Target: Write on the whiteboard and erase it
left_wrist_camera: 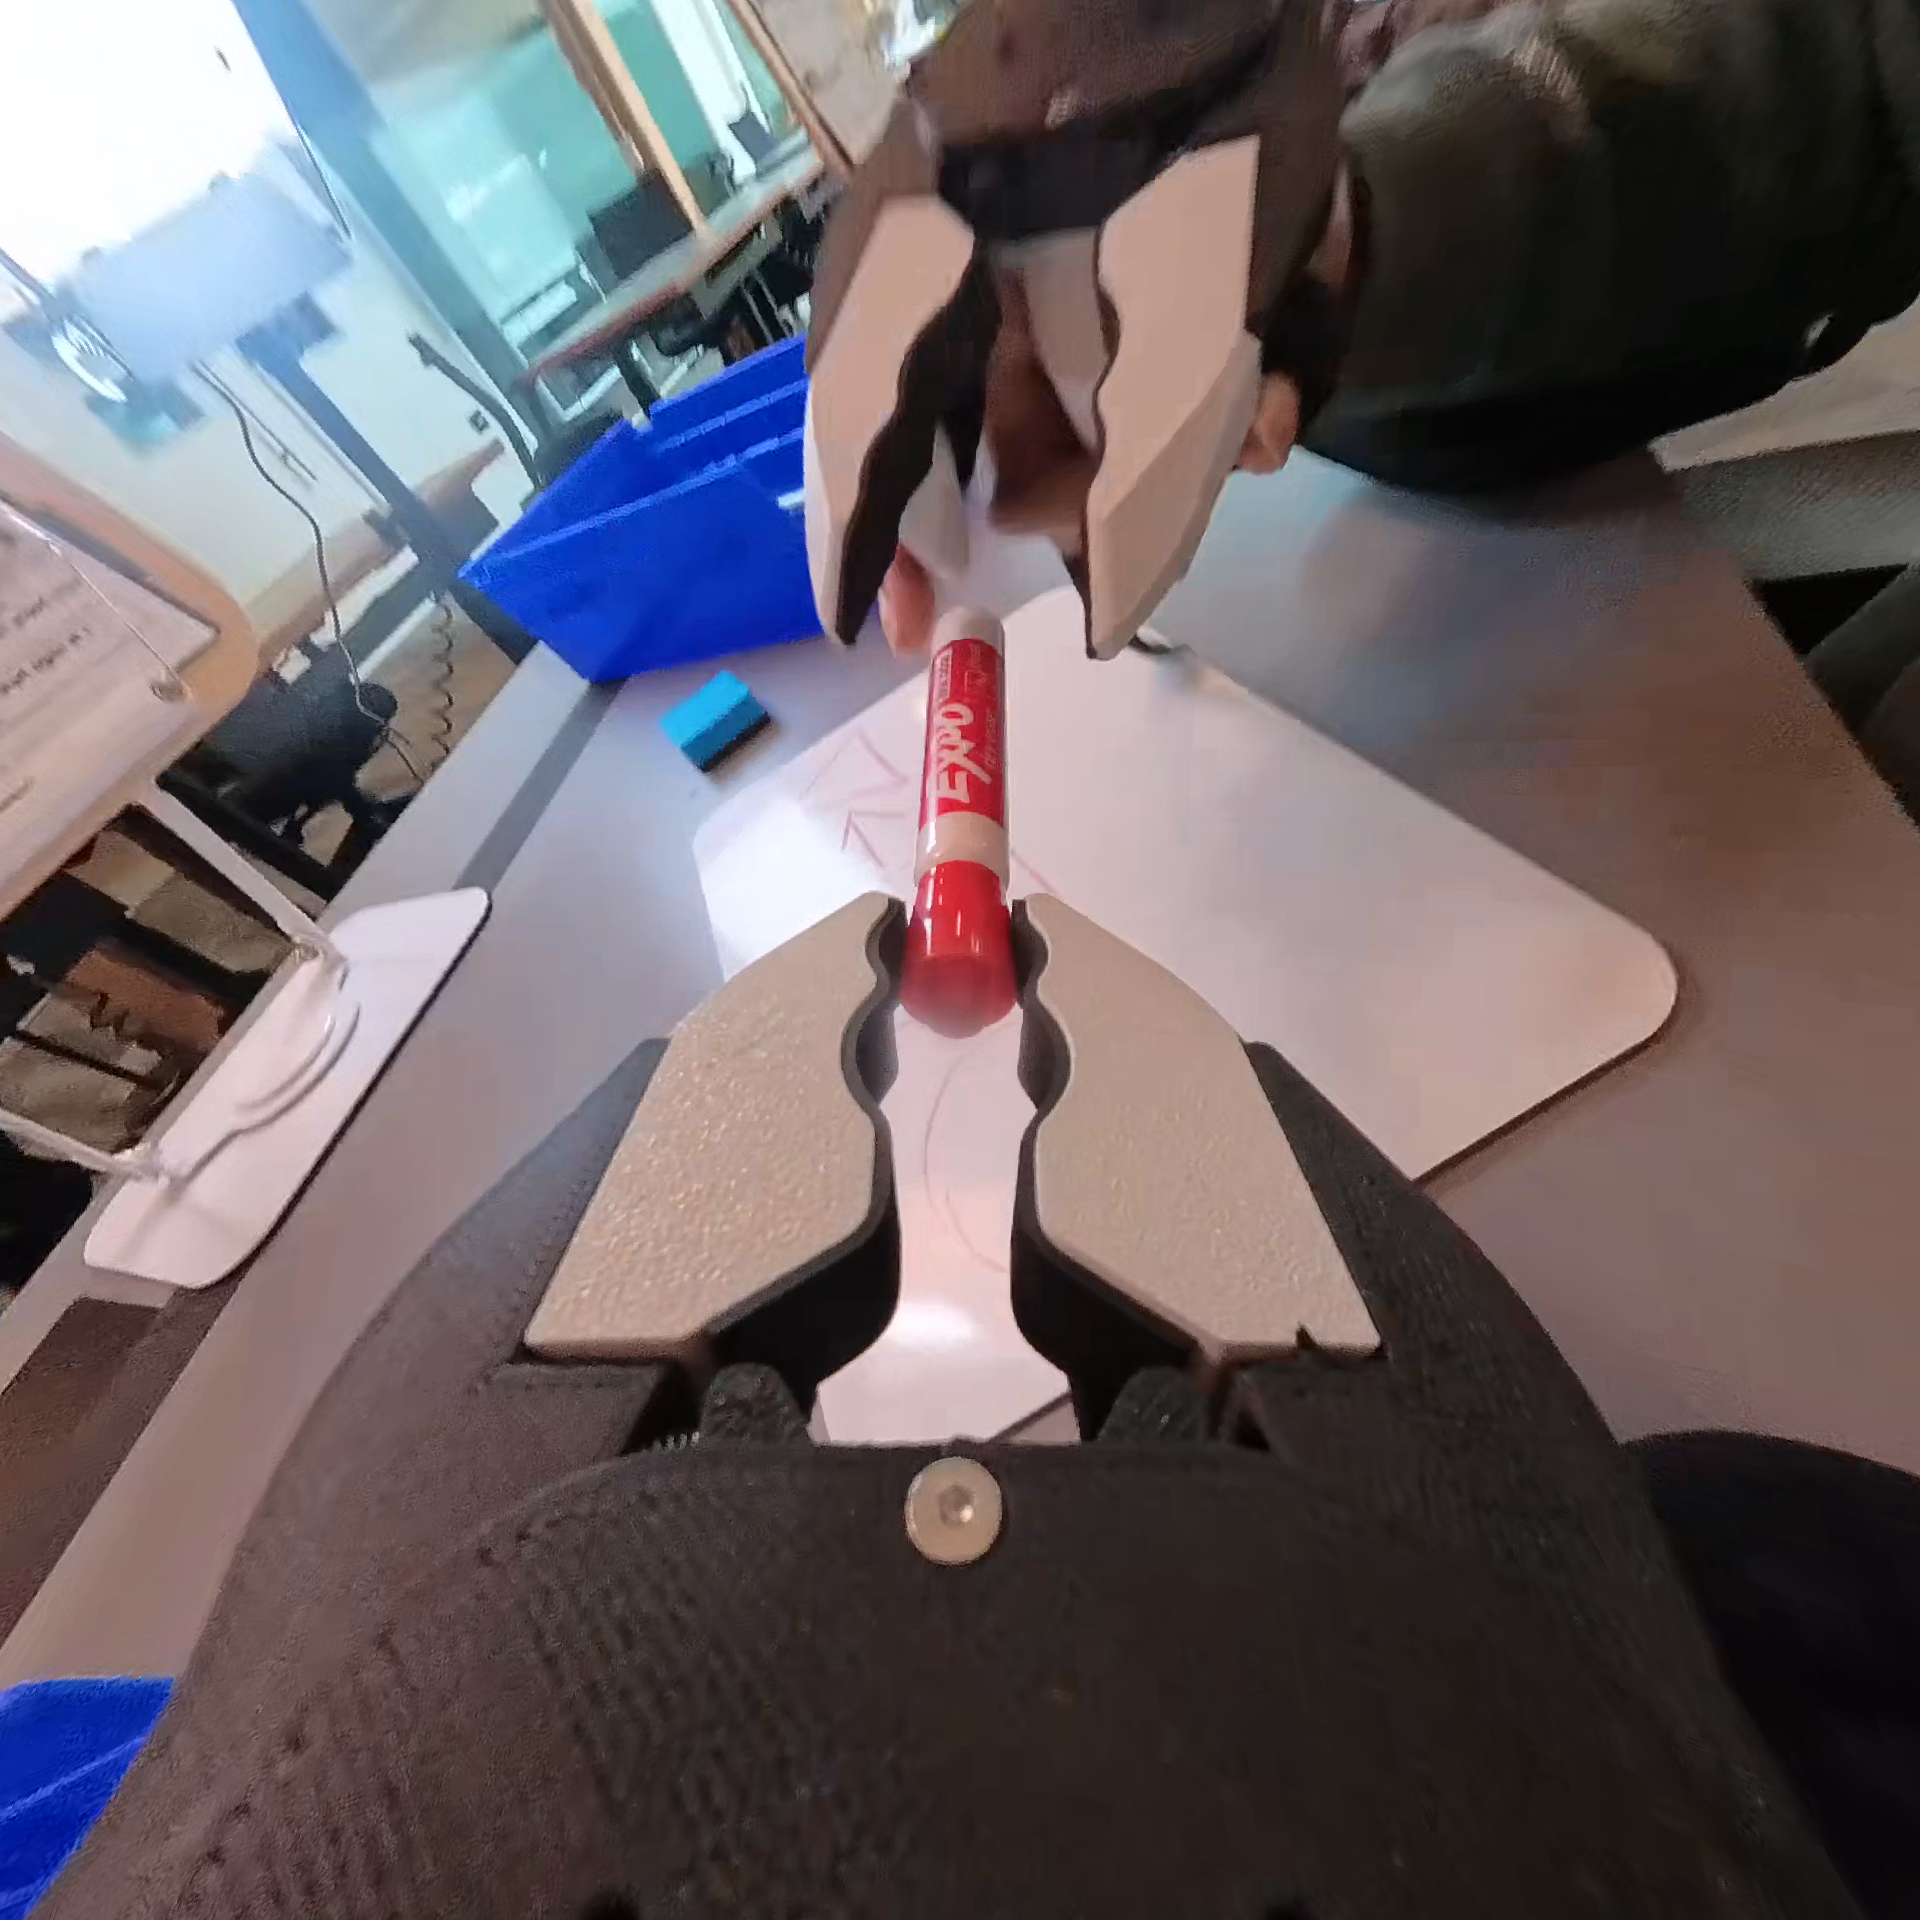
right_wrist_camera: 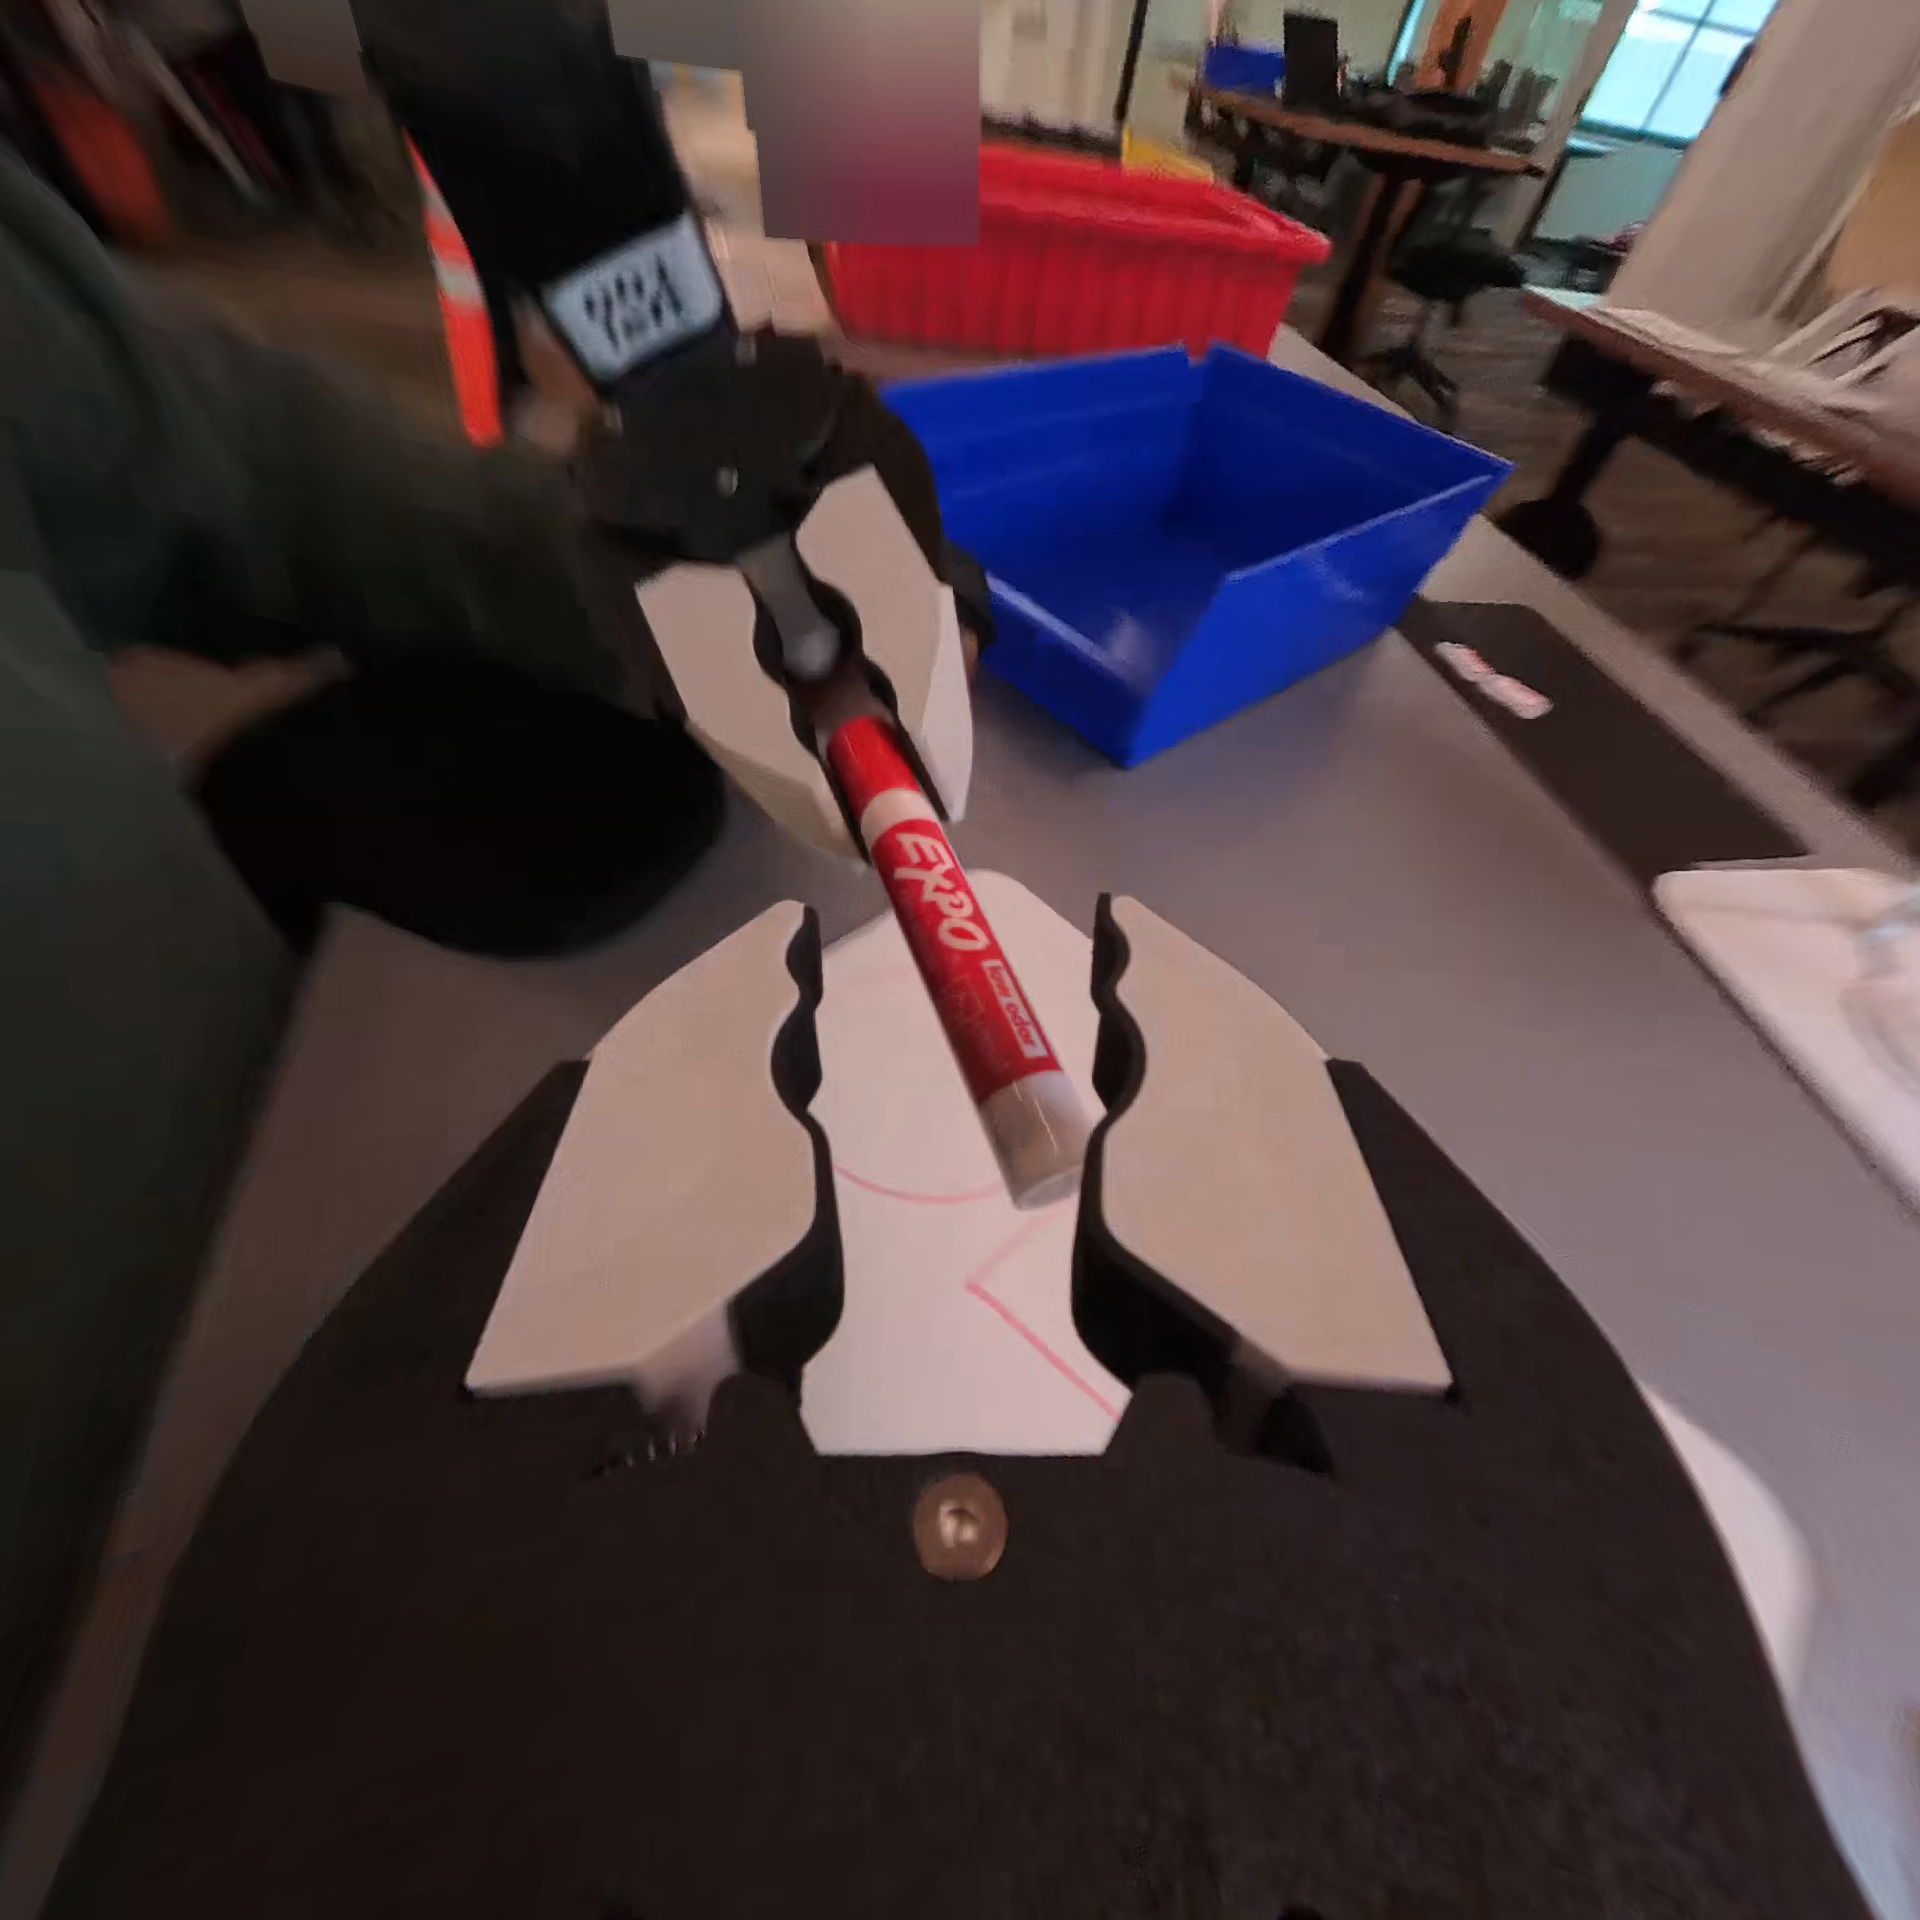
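Two grippers face each other over a white, round-cornered whiteboard [left_wrist_camera: 1299, 883] lying flat on the grey table [left_wrist_camera: 1558, 727], and a single marker bridges them. Starting at the left, a clear acrylic sign stand [left_wrist_camera: 208, 1039] sits at the table's edge, and beyond it a small blue-and-black felt eraser [left_wrist_camera: 717, 719] waits just off the board's far corner, untouched, with a blue plastic bin [left_wrist_camera: 644, 582] behind it. The left gripper [left_wrist_camera: 956, 966] has its grey fingers [left_wrist_camera: 758, 1122] drawn narrow, clamped on the red cap [left_wrist_camera: 956, 961] of the red-and-white dry-erase marker [left_wrist_camera: 958, 758], so the barrel sticks straight out towards the other tool. I judge this grip is meant to anchor the cap while the barrel is pulled free. Moving right, the right gripper [right_wrist_camera: 951, 1049] has its fingers spread wide around the marker's white tail end [right_wrist_camera: 1029, 1143], which lies close against the right-hand finger [right_wrist_camera: 1226, 1143] but is not pinched. Faint red strokes [right_wrist_camera: 997, 1288] already mark the board under both tools, so some writing seems done; whether the pen is being uncapped or capped I cannot tell. Closing squarely on the barrel looks like the next need.
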Available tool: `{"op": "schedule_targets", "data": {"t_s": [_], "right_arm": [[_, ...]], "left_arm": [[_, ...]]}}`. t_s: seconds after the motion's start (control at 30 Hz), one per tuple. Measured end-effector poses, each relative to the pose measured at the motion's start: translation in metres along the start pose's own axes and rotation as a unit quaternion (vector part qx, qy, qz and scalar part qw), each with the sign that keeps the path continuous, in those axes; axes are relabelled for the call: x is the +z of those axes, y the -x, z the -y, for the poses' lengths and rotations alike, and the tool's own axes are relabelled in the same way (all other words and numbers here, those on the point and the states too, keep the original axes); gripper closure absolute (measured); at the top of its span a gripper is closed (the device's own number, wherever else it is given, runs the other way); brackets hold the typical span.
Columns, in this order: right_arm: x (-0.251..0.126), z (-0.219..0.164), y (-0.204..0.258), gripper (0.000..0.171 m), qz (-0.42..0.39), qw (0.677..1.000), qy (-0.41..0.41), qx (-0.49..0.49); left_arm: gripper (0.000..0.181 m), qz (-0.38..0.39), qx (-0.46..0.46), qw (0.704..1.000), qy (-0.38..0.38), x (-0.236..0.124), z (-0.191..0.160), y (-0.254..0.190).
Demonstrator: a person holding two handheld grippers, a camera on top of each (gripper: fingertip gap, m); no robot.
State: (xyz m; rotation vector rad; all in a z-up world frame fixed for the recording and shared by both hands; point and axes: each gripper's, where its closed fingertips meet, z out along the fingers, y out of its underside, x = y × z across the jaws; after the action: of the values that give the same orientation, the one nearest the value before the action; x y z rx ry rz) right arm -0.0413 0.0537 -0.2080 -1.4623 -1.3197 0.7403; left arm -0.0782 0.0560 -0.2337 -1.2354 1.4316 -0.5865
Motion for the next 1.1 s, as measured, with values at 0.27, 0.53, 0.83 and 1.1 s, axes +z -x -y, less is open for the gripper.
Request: {"op": "schedule_targets", "data": {"t_s": [0.27,0.53,0.83,1.1], "right_arm": [[0.028,-0.045,0.018,0.154,-0.015,0.962,0.199,-0.188],[-0.036,-0.014,-0.076,0.155,-0.127,0.977,0.167,-0.047],[-0.257,-0.112,-0.348,0.154,-0.437,0.815,0.200,0.322],[-0.267,-0.267,-0.359,0.154,-0.453,0.687,0.270,0.499]], "left_arm": [[0.161,-0.031,0.023,0.998,0.057,0.014,-0.016,-0.023],[0.150,0.068,-0.091,0.993,-0.030,-0.008,-0.011,0.028],[0.162,0.082,-0.074,0.994,-0.012,-0.008,-0.026,0.025],[0.165,0.069,-0.101,0.992,0.005,-0.004,-0.044,0.025]]}}
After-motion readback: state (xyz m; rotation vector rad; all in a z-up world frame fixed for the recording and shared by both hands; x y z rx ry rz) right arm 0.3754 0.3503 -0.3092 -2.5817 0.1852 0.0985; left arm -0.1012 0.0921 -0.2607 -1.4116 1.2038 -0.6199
